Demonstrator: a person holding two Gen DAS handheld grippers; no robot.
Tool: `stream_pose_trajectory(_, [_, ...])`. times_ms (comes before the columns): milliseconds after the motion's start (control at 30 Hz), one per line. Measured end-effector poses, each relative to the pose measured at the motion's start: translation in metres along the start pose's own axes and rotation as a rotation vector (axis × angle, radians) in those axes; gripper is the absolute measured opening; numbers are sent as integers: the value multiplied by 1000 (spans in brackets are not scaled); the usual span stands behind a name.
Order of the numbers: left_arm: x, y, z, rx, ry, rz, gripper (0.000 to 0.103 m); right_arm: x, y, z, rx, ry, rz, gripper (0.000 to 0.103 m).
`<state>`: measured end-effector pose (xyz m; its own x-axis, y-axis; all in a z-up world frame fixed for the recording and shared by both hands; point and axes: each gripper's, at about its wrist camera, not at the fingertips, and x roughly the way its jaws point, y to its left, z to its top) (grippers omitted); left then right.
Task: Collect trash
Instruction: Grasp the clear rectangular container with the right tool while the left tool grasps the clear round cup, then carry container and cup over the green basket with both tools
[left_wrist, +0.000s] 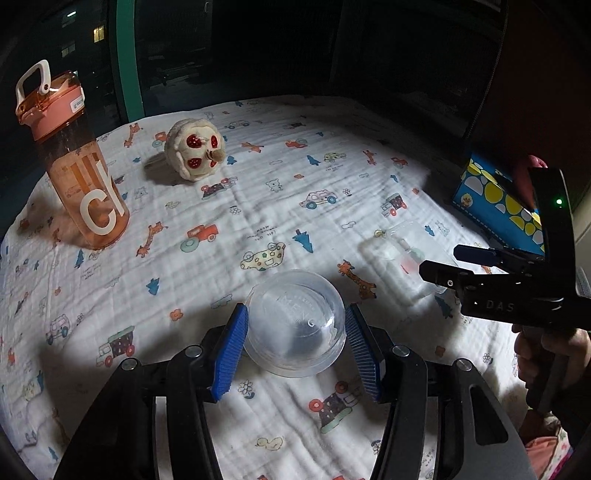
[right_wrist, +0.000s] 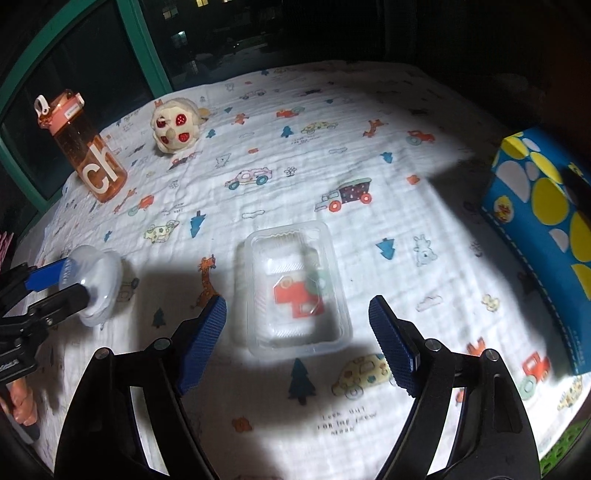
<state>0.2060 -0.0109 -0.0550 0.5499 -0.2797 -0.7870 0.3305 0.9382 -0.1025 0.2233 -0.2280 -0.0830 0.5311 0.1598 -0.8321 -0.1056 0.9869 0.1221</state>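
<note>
A: Two blue pads of the left gripper sat pressed against the sides of a clear cup in the left wrist view, so that claw was clamped on the cup. The cup lay tipped over on the printed cloth, mouth toward the camera.

B: And farther off?

A: An orange bottle stood upright far left, a plush toy behind it to the right. The right gripper reached in from the right edge, held by a hand, its fingers spread a little above a clear tray. A blue box sat beyond it.

B: What did the right wrist view give?

A: Right gripper was wide apart, its pads either side of the tray without touching it. The tray rested flat on the cloth. At the left edge the left gripper gripped the cup. The bottle and toy were far back left, the box at the right.
</note>
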Motion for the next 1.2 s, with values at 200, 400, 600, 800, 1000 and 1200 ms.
stream_pose_trajectory(200, [1,3,-1,-9,3,2,52,17,3,6,-9,23,-13,67])
stream_pose_trajectory(400, [-1,2,-2,-11,1,3,52,16,9,4,-35,15,-28,59])
stream_pose_trajectory(600, [-8,-6,-1,-9,-6,0,52,-11,8,-6,-14,-11,-24,59])
stream_pose_trajectory(800, [-23,-28,-5,15,-22,-22,52,-56,3,-24,6,-56,-21,59])
stream_pose_trajectory(1000, [-40,-66,-9,59,-44,-67,52,-104,-12,-54,39,-94,-43,59])
stream_pose_trajectory(1200, [-49,-113,-17,111,-57,-126,52,-149,-39,-89,96,-127,-77,59])
